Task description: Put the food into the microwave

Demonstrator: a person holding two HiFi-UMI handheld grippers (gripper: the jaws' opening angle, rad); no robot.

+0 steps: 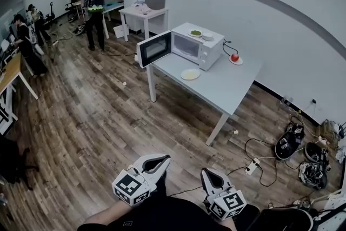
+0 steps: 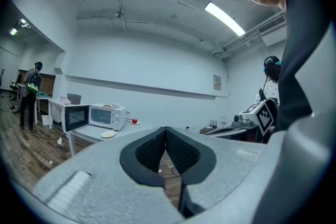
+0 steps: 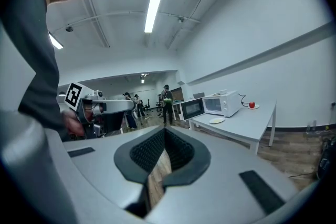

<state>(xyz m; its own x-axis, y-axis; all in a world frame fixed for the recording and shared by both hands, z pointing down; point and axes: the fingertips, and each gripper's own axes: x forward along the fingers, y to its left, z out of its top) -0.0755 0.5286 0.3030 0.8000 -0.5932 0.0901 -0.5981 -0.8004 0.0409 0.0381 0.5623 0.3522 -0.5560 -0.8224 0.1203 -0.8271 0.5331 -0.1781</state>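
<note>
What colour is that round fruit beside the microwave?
The fruit is red; clearest in the head view.

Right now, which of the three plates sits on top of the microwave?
The plate with green food. It rests on the microwave; the pale plate and the plate with the red fruit lie on the table.

Both handheld grippers low, closed and empty

The white plastic two-jaw left gripper (image 1: 160,160) and its matching white right gripper (image 1: 207,172) sit side by side near the head view's bottom edge, pointing forward and roughly level. On each, the black ribbed pads (image 2: 149,150) meet with nothing between them. Dark sleeves (image 1: 162,217) show behind them.
</note>
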